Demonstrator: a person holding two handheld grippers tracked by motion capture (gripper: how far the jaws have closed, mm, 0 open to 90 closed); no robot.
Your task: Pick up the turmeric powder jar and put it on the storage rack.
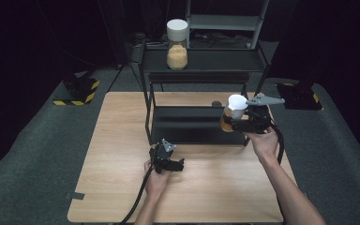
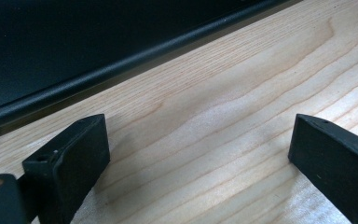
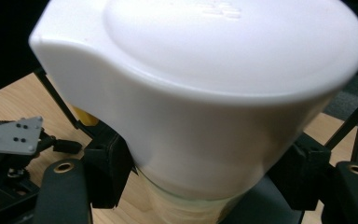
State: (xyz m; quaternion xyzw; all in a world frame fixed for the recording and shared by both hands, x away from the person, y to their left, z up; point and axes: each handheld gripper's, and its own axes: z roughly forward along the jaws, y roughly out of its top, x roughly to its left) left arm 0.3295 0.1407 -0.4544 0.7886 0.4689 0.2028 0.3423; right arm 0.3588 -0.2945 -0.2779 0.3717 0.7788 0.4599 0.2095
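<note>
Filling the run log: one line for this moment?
right gripper: shut on white-lidded jar, by rack | left gripper: open, empty, over table

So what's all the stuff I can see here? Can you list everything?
jar in the gripper: one, white lid, orange-yellow filling, held above the table near the shelf's right side
jar on the shelf: one, white lid, yellowish filling, top of the shelf
shelf: one, black metal, back of the table
table: one, light wood, centre
right gripper: one, black, shut on the jar
left gripper: one, black, open, low over the table
hands: two, each holding a gripper
</note>
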